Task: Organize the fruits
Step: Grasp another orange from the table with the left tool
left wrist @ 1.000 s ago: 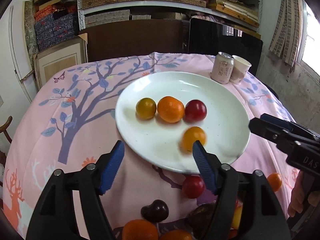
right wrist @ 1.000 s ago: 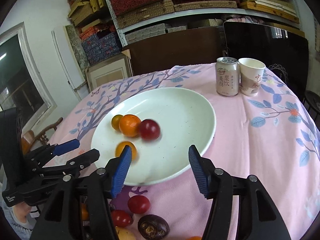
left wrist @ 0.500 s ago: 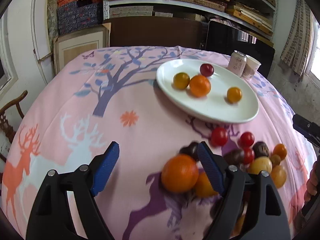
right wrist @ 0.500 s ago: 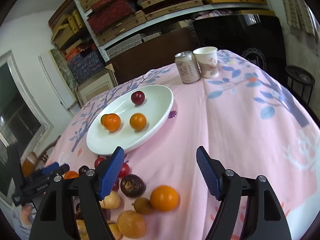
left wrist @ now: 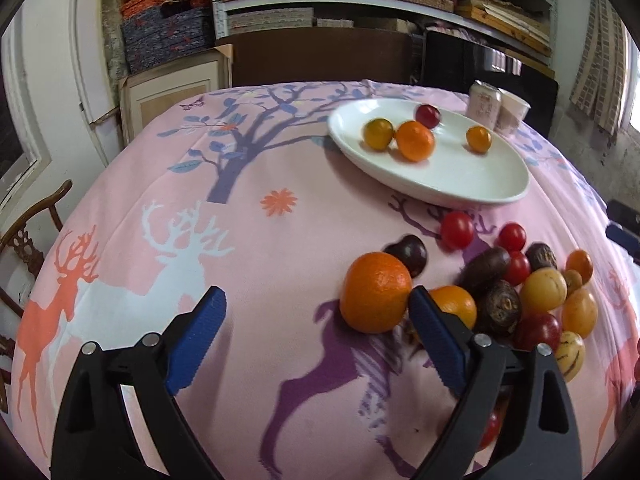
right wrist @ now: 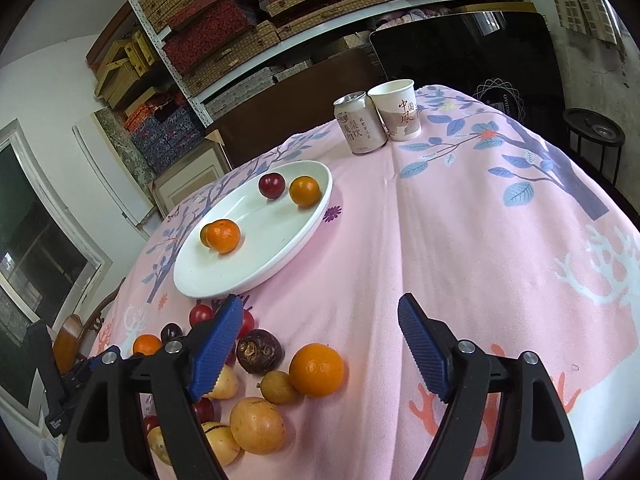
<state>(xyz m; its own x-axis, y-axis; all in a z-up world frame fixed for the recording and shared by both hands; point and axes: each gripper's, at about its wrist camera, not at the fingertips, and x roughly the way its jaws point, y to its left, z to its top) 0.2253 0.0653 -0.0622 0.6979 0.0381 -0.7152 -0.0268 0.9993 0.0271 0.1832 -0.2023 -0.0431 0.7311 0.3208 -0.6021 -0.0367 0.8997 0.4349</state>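
The person is working over a round counter [left wrist: 280, 240] draped in a pink cloth with deer and trees printed on it. A white plate [left wrist: 460, 184] is sitting toward the far edge of the counter, and four fruits are already lying in it: a yellow-green one, a tangerine, a dark red one and a small orange one. A drink can [right wrist: 360, 128] and a paper cup [right wrist: 398, 114] are standing touching each other at the far edge, beyond the plate.

The rest of the fruit is lying in a loose pile [left wrist: 532, 292] near the near edge, just short of the plate's rim: red cherry tomatoes, dark passion fruits, yellow ones and oranges.

The left tool [left wrist: 316, 340] is hanging released, jaws wide, with nothing between them; a large orange [left wrist: 376, 298] is sitting just beside its right finger, slightly to the outside of the gap. The right tool [right wrist: 320, 352] is likewise spread wide and gripping nothing, hovering over another orange [right wrist: 316, 369] at the pile's edge.

It looks as though the next fruit is being chosen. To do this well, I would say the left tool should be shifting right so the large orange sits squarely between the pads before closing, coming down low enough to catch it at its widest part. These fruits are round and will be rolling at a nudge, so a finger bumping the pile could be scattering the neighbours toward the counter's edge. Closing gently matters too, since the softer fruits may bruise.
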